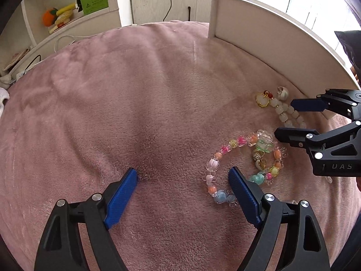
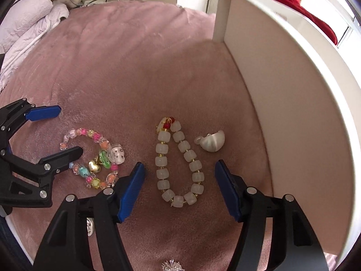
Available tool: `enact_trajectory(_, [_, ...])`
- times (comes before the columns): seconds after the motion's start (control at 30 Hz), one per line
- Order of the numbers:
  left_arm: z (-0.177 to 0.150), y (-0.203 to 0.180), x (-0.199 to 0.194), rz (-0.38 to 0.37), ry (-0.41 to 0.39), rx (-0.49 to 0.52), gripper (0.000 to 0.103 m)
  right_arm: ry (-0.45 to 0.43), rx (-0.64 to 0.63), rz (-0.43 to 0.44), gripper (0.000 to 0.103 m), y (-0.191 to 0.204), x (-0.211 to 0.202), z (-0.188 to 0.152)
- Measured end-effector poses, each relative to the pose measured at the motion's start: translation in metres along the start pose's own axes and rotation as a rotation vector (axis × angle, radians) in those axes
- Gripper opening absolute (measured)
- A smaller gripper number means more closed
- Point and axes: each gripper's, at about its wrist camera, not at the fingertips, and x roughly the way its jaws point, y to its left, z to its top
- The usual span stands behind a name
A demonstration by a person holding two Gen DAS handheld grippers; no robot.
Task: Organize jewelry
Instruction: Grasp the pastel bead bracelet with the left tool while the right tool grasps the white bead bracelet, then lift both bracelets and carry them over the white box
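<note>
A pink plush blanket (image 2: 135, 67) covers the bed, with a white board (image 2: 293, 103) along its right edge. Our right gripper (image 2: 179, 178) stands open astride the frosted white bead bracelet (image 2: 178, 160), pads not touching it. If it closes off-centre, the beads may roll or drag into the pile. Our left gripper (image 1: 183, 187) is also open and empty — the multicoloured bead bracelet (image 1: 243, 162) lies beside, perhaps under, its right finger.

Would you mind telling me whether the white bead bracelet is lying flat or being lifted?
Lying flat: the white bead bracelet rests on the pink blanket, between the right gripper's open fingers, untouched.
</note>
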Motion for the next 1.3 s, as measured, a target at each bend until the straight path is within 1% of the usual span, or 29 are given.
enact_trajectory(0.03, [-0.001,-0.002,0.000,0.010,-0.003,0.005,0.083,0.007,0.007,0.010,0.061,-0.001,0.001,0.001])
enact_trajectory(0.1, [-0.002,-0.006,-0.001,0.025,-0.010,0.026,0.077,0.009,0.019,0.018,0.052,-0.004,0.001,0.002])
enact_trajectory(0.13, [-0.002,-0.008,-0.002,0.023,-0.013,0.034,0.071,0.010,0.023,0.023,0.044,-0.005,0.001,0.003])
enact_trajectory(0.17, [-0.003,-0.009,-0.003,0.019,-0.013,0.041,0.066,0.011,0.029,0.028,0.036,-0.007,0.001,0.004])
enact_trajectory(0.2, [-0.004,-0.010,-0.005,0.019,-0.015,0.046,0.063,0.010,0.034,0.032,0.033,-0.008,0.000,0.003])
enact_trajectory(0.23, [-0.004,-0.011,-0.006,0.015,-0.016,0.050,0.057,0.011,0.041,0.041,0.028,-0.010,0.000,0.003])
enact_trajectory(0.27, [-0.004,-0.012,-0.007,0.014,-0.016,0.055,0.053,0.011,0.044,0.046,0.022,-0.011,0.000,0.004])
enact_trajectory(0.3, [-0.005,-0.013,-0.008,0.017,-0.017,0.062,0.051,0.010,0.047,0.047,0.022,-0.010,0.001,0.003])
enact_trajectory(0.37, [-0.005,-0.014,-0.009,0.027,-0.021,0.067,0.039,0.002,0.049,0.052,0.020,-0.009,-0.002,0.002])
enact_trajectory(0.4, [-0.006,-0.014,-0.011,0.033,-0.022,0.063,0.035,-0.001,0.050,0.060,0.020,-0.009,-0.005,0.000])
enact_trajectory(0.43, [-0.005,-0.013,-0.012,0.030,-0.023,0.056,0.026,-0.004,0.050,0.069,0.012,-0.008,-0.007,-0.001])
enact_trajectory(0.47, [-0.004,-0.012,-0.013,0.029,-0.025,0.049,0.020,-0.006,0.054,0.087,0.011,-0.009,-0.009,-0.001])
enact_trajectory(0.6, [-0.002,-0.006,-0.023,0.001,-0.045,0.016,0.018,-0.030,0.070,0.132,0.011,-0.009,-0.020,-0.004])
enact_trajectory(0.67, [-0.001,-0.006,-0.028,-0.013,-0.061,0.012,0.014,-0.045,0.077,0.153,0.011,-0.009,-0.026,-0.006])
enact_trajectory(0.73, [0.000,-0.007,-0.035,-0.028,-0.080,0.019,0.014,-0.065,0.083,0.163,0.011,-0.009,-0.032,-0.004])
enact_trajectory(0.9, [0.007,-0.011,-0.056,-0.028,-0.141,0.026,0.014,-0.130,0.107,0.223,0.011,-0.008,-0.054,-0.003])
enact_trajectory(1.07, [0.014,-0.012,-0.078,-0.023,-0.194,-0.001,0.014,-0.197,0.115,0.256,0.011,-0.010,-0.079,-0.001])
enact_trajectory(1.23, [0.023,-0.018,-0.094,-0.041,-0.197,-0.003,0.014,-0.269,0.120,0.280,0.011,-0.013,-0.104,-0.001])
enact_trajectory(1.3, [0.028,-0.022,-0.101,-0.022,-0.202,0.015,0.014,-0.304,0.127,0.282,0.011,-0.015,-0.116,-0.002])
